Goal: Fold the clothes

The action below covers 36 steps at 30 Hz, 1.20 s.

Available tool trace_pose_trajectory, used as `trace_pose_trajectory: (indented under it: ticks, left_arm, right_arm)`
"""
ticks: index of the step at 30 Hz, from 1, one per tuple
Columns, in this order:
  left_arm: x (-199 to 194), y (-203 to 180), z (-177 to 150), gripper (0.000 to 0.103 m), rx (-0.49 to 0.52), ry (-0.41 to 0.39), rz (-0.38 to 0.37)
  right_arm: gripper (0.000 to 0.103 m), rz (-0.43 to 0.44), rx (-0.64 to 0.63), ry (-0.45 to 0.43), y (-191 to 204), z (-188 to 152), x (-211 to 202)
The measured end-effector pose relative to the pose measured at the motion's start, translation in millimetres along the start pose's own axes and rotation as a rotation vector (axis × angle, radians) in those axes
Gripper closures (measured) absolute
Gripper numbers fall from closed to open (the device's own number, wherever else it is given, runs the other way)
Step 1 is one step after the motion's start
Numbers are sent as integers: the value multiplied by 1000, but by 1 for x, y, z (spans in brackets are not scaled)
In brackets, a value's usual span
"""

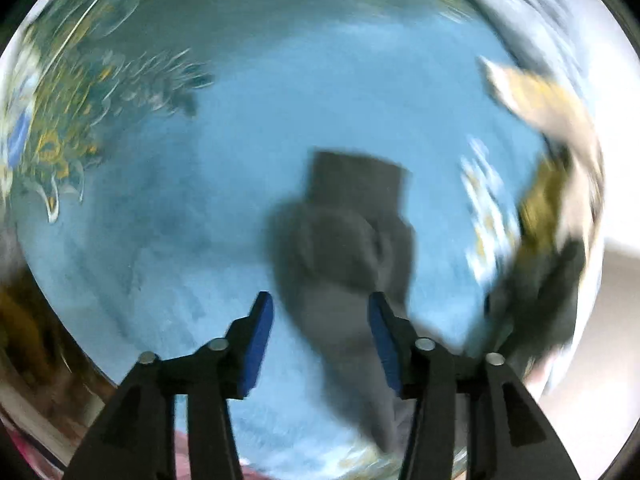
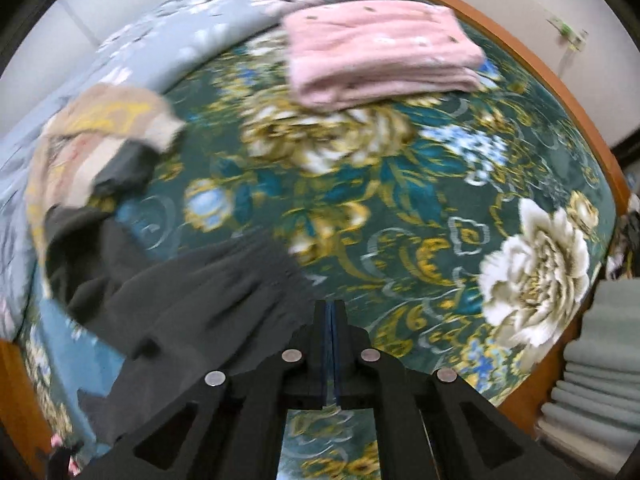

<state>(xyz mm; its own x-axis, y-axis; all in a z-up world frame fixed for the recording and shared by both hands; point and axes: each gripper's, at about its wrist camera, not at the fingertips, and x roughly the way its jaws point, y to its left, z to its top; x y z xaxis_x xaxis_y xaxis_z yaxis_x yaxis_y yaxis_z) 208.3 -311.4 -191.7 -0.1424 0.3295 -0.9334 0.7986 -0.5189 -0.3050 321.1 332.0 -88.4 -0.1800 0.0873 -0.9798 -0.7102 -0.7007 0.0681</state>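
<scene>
A dark grey garment [image 1: 344, 248] lies in a blurred heap on the blue part of the bed cover [image 1: 224, 168], straight ahead of my left gripper [image 1: 321, 312], whose blue-padded jaws stand wide open and empty above it. In the right wrist view the same dark grey garment [image 2: 192, 304] lies spread at the lower left on the green floral bed cover [image 2: 400, 208]. My right gripper [image 2: 330, 308] has its jaws pressed together, and a fold of the garment reaches up to them; whether cloth is pinched is unclear.
A beige and yellow garment [image 2: 100, 136] lies crumpled at the left, over a black item. A folded pink blanket [image 2: 380, 56] and a grey floral pillow [image 2: 208, 20] lie at the far end. The wooden bed edge [image 2: 568, 96] runs along the right. Folded pale green cloths [image 2: 600, 360] are stacked at the right.
</scene>
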Motion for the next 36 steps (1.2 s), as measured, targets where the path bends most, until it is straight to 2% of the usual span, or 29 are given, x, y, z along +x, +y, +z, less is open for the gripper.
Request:
trace_pose_trajectory:
  ticks: [2,3,5,8,10,12,13,20,26,28,31,34,36]
  left_arm:
    - [21,18,13,45,-134,62,-96]
    - [31,25,16,45,-193,86,-115]
    - [46,35,18,45,-263,96,-87]
    - [50,39,17,51,-264,65,-68]
    - [52,41,14,92,-277,68,-107]
    - [52,49,8,94,-352,84,-223]
    - [48,51,5,95,-370,71,-254]
    - [-19,73,-21,96,-504,-52,-194]
    - [-76,91,-42,97,-613,-158,-141]
    - [-75,84,-32,96,-569,-163,-124]
    - [-35,43,-9,96,-489,-139,-90]
    - [8,9,15,95,-417,-72,-73]
    - [31,-11,29,95,-333,-44,-44]
  right_arm:
    - [100,16,-42,8,19,-7,-8]
    - [100,17,-61,12,26,-11,-10]
    - [100,18,-106,22,41,-17,-15]
    - [100,18,-157,35,61,-24,-20]
    - [100,23,-179,43,71,-26,-22]
    - [100,35,-204,52,84,-28,-23]
    - [100,46,-214,59,90,-28,-22]
    - [100,128,-322,118,156,-35,-11]
    - [100,171,-426,116,204,-47,-17]
    - [100,177,-430,104,209,-47,-24]
    - [100,149,-431,79,203,-47,-36]
    - [100,84,-396,74,183,-43,-41]
    - [100,39,-359,71,167,-40,-45]
